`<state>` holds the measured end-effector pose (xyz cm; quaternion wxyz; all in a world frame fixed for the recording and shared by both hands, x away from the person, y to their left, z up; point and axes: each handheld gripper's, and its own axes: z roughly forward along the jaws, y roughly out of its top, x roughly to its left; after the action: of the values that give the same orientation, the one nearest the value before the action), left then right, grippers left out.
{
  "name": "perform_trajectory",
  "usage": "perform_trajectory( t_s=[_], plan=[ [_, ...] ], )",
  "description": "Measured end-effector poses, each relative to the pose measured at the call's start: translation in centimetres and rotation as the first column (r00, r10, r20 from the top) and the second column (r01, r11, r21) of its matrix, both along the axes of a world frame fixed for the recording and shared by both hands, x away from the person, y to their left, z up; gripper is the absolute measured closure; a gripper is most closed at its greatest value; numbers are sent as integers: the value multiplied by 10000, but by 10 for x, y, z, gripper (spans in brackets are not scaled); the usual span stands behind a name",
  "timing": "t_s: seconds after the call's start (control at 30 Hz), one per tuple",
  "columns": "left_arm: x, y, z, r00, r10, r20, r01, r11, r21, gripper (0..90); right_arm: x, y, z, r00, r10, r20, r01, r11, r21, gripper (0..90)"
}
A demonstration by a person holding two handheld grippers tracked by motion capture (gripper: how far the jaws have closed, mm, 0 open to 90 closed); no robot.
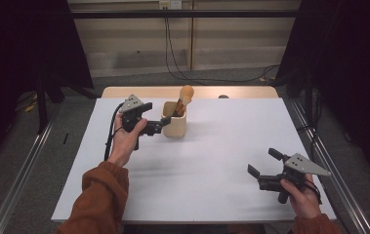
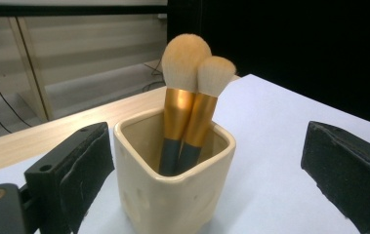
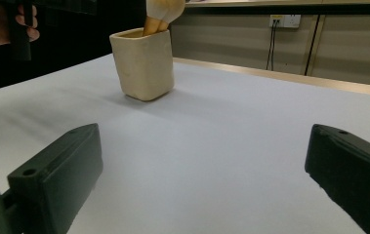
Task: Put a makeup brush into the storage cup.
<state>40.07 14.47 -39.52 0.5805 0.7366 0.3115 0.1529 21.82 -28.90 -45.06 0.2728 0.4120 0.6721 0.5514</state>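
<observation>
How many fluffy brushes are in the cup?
2 brushes, both standing in the cream cup: the taller brush leans beside the shorter brush, touching it. Nothing else seems hidden inside.

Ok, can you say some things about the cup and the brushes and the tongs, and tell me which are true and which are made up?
1. Two brushes stand in the cream cup. True.
2. The brushes have blue bristles. False: the bristles are pale cream, above gold collars and dark handles.
3. The left tongs are squeezing the cup. False: their jaws stand wide open, one on each side of the cup, with a clear gap on at least one side.
4. The right tongs are open and hold nothing. True.
5. The cup lies tipped over on the white table. False: it stands upright.
</observation>
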Motion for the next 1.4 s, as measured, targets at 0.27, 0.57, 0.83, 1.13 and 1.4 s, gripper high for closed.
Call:
perform_trajectory(
  t_s=[0.27, 0.57, 0.83, 1.13, 1.4],
  plan=[
    [-23, 17, -4, 9998, 152, -144, -156, 9995, -275, 46, -1, -1, 1, 10000, -69, 21, 69, 10000, -27, 4],
    [-53, 38, -11, 9995, 319, -15, -319, 9994, -149, 32, -4, -2, 1, 9999, -137, -2, 137, 9999, -11, 4],
    [-78, 55, -16, 9987, 503, 80, -502, 9986, -167, 32, -5, -2, 2, 9998, -209, 44, 209, 9998, -46, 2],
    [-103, 78, -26, 9949, 1007, 42, -1007, 9949, 107, 32, -4, -1, 2, 9997, -246, 44, 246, 9997, -38, 2],
    [-124, 98, -36, 9910, 1335, 46, -1336, 9909, 173, 32, -7, 0, 1, 9995, -328, -5, 328, 9994, -59, 2]
  ],
)
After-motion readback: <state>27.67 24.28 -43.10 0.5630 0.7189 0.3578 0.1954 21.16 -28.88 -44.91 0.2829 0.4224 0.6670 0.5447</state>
